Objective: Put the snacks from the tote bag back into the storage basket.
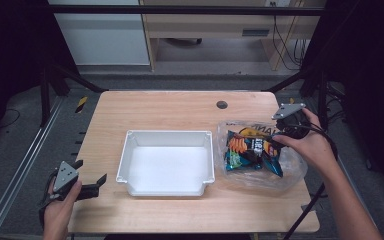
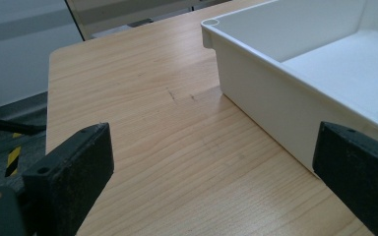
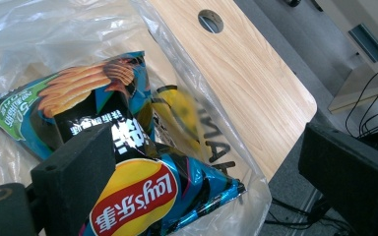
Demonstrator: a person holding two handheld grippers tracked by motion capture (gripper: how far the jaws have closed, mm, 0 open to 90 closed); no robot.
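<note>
Two grippers are at work over the wooden counter. The right gripper hovers at the far right side, its jaws spread wide and gripping nothing. A blue chip bag lies just under and ahead of the jaws, inside a clear plastic bag whose edge runs between them. One jaw sits over the chip bag; the other hangs beyond the counter's edge, clear of the plastic. From above, the right gripper is at the far edge of the clear plastic bag, with the chip bag just beside it.

The left gripper is held low at the near left corner, jaws wide apart and empty. A white tray stands ahead, its corner just beside one jaw, with bare counter between the jaws.
</note>
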